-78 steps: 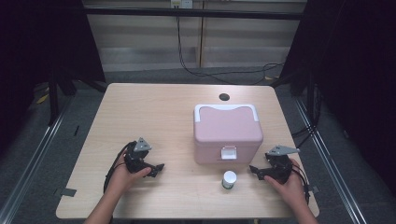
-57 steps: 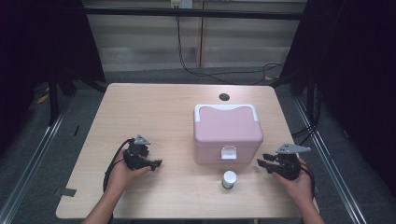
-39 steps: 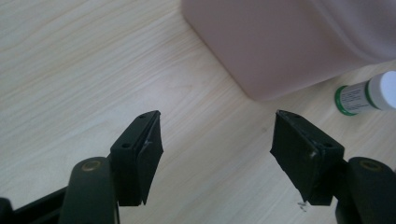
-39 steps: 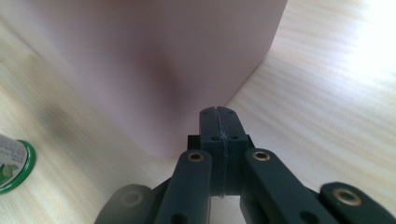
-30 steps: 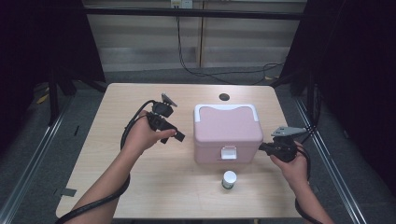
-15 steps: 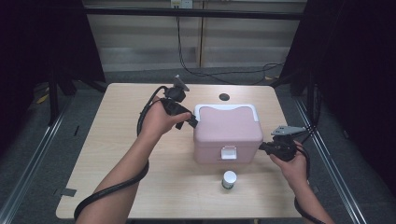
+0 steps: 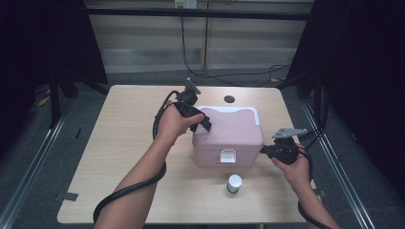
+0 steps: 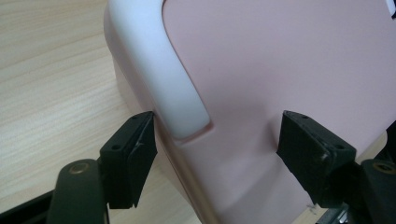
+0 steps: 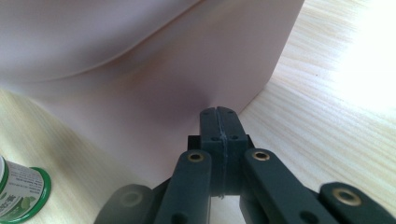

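A pink box (image 7: pixel 228 138) with a white handle (image 7: pixel 229 110) folded flat on its lid stands right of the table's middle. My left gripper (image 7: pixel 204 123) is open over the lid's left edge. In the left gripper view its jaws (image 8: pixel 217 135) straddle the box's (image 8: pixel 289 65) edge by the end of the white handle (image 8: pixel 168 74), and the left pad sits close to that edge. My right gripper (image 7: pixel 263 150) is shut with nothing in it, and its tips (image 9: pixel 220 114) rest against the box's right side wall (image 9: pixel 140 107).
A small white jar with a green band (image 7: pixel 234 183) stands in front of the box, also at the lower left as the jar (image 9: pixel 18 191) in the right gripper view. The wooden table (image 7: pixel 119 143) has a dark round hole (image 7: pixel 229 99) behind the box. Metal rails run along both sides.
My left hand has moved from the table's front left up and right to the box's lid. My right hand has shifted from the front right to the box's right side and stayed there.
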Demonstrator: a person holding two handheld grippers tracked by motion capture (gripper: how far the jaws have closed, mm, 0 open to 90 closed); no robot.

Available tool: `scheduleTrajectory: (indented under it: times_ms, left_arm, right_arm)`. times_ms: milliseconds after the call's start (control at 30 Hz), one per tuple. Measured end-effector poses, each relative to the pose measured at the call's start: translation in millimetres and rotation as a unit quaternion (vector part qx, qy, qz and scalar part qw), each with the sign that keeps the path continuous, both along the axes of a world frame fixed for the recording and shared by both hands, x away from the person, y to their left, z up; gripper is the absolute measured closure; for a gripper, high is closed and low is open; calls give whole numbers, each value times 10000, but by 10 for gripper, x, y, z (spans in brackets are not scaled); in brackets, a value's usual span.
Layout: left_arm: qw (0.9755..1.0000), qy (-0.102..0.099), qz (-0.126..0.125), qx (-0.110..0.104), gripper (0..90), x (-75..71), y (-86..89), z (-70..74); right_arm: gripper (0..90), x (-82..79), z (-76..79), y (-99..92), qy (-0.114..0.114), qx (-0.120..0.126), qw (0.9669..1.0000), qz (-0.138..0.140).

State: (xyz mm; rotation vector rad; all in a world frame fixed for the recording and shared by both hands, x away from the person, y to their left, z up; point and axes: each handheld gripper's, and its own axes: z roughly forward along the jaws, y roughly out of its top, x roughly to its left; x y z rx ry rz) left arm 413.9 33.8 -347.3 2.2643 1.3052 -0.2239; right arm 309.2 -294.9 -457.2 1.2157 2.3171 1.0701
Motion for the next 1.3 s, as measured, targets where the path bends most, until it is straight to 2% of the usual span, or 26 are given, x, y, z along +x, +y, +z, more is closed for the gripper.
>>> scheduleTrajectory:
  times_ms: [100,367,533,700,900,1033,1300]
  left_arm:
    - [10000,44,55,-48,284,-4,30,-7]
    - [9998,54,151,119,285,1,108,19]
    - [9994,56,300,136,294,-4,197,27]
    - [9993,73,341,135,299,-11,270,29]
    - [9990,68,390,203,298,-22,302,39]
    - [9988,26,420,235,299,-38,334,45]
    - [9981,84,545,281,301,-65,448,56]
  right_arm:
    - [900,13,3,22,6,9,10000,-2]
    - [900,68,41,147,65,-57,9998,205]
    - [900,107,56,224,114,5,9995,299]
    - [900,134,66,283,97,41,9994,341]
    - [900,169,83,359,101,-54,9991,399]
    - [900,185,80,390,101,-4,9991,419]
    - [900,212,71,486,66,21,9987,500]
